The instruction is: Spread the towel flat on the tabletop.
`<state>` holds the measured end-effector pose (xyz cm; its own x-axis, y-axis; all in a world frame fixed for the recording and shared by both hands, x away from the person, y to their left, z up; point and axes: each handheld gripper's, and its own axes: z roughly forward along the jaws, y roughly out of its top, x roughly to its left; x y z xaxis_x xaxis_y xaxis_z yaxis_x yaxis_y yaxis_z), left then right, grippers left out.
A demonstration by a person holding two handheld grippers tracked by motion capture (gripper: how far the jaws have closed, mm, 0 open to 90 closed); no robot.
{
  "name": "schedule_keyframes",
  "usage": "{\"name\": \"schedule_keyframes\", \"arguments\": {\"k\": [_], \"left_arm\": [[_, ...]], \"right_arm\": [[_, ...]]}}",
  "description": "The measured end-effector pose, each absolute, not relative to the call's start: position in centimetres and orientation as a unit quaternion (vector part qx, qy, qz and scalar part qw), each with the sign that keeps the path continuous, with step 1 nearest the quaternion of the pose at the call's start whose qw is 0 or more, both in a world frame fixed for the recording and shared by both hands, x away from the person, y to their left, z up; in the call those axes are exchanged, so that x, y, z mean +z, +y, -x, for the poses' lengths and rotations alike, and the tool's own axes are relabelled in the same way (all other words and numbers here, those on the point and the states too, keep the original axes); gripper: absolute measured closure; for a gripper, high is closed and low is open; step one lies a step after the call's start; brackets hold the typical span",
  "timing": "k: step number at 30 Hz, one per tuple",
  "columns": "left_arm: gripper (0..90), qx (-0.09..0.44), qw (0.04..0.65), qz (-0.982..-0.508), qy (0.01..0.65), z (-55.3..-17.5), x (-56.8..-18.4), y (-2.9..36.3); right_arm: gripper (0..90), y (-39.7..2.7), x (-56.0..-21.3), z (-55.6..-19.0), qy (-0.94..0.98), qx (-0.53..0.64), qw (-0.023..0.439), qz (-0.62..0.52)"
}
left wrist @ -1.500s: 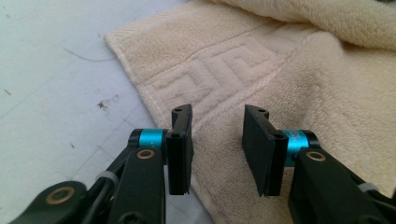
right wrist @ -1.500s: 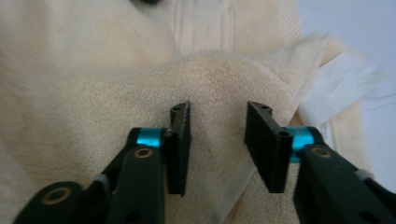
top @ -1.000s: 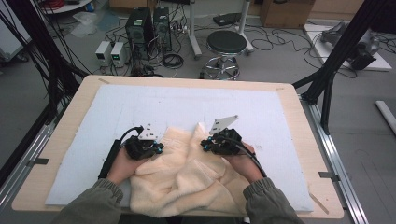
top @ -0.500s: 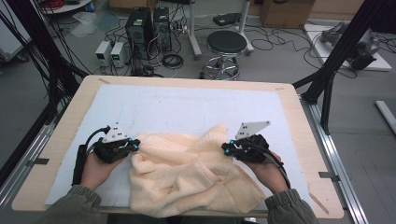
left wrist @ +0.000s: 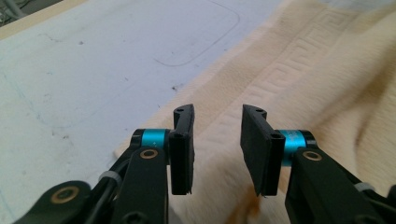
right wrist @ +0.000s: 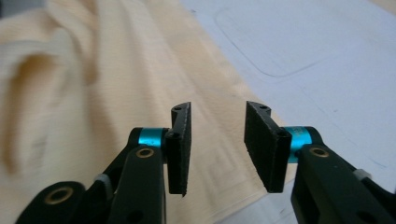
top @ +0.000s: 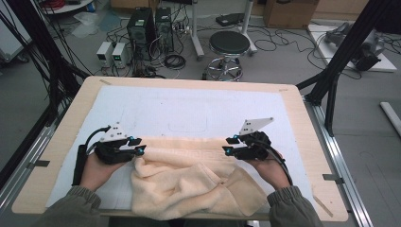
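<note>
Lying rumpled on the tabletop (top: 293, 109), the cream towel (top: 189, 184) spans between both hands in the high view. Left gripper (left wrist: 217, 144) view: jaws just opened, released above its border. Right gripper (right wrist: 218, 144) view: likewise released.

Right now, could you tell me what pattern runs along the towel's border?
A raised Greek-key meander on the pale cream towel, clearest in the left gripper view.

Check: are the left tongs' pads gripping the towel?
Apart. The left gripper view shows the left tongs having just opened, a clear gap between the pads with the cream towel lying below, nothing pinched.
</note>
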<state>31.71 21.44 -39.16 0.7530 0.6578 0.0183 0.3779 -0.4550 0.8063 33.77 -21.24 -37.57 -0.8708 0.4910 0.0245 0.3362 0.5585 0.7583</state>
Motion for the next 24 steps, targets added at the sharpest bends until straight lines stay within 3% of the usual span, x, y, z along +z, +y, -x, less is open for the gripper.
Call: {"name": "schedule_keyframes", "arguments": {"k": [9, 11, 16, 19, 21, 24], "left_arm": [[52.6, 0.103, 0.365, -0.861, 0.339, -33.3, -43.0, 21.3], [53.1, 0.092, 0.369, -0.855, 0.352, -33.5, -43.2, 21.6], [63.8, 0.097, 0.368, -0.849, 0.366, -33.8, -43.2, 21.9], [62.0, 0.112, 0.368, -0.843, 0.375, -33.8, -43.1, 22.0], [51.8, 0.143, 0.356, -0.843, 0.378, -33.7, -43.1, 22.0], [53.2, 0.136, 0.356, -0.846, 0.372, -33.9, -43.2, 22.0]], "right_arm": [[51.9, -20.1, -42.7, -36.2, 0.901, 0.346, 0.062, -0.256], [54.3, -20.0, -43.1, -36.3, 0.904, 0.338, 0.062, -0.256], [64.0, -19.8, -43.1, -36.3, 0.904, 0.332, 0.077, -0.26], [67.5, -19.9, -43.1, -36.4, 0.901, 0.336, 0.073, -0.266], [69.0, -19.9, -43.1, -36.4, 0.9, 0.336, 0.073, -0.267], [71.1, -19.9, -43.1, -36.4, 0.901, 0.336, 0.073, -0.264]]}}
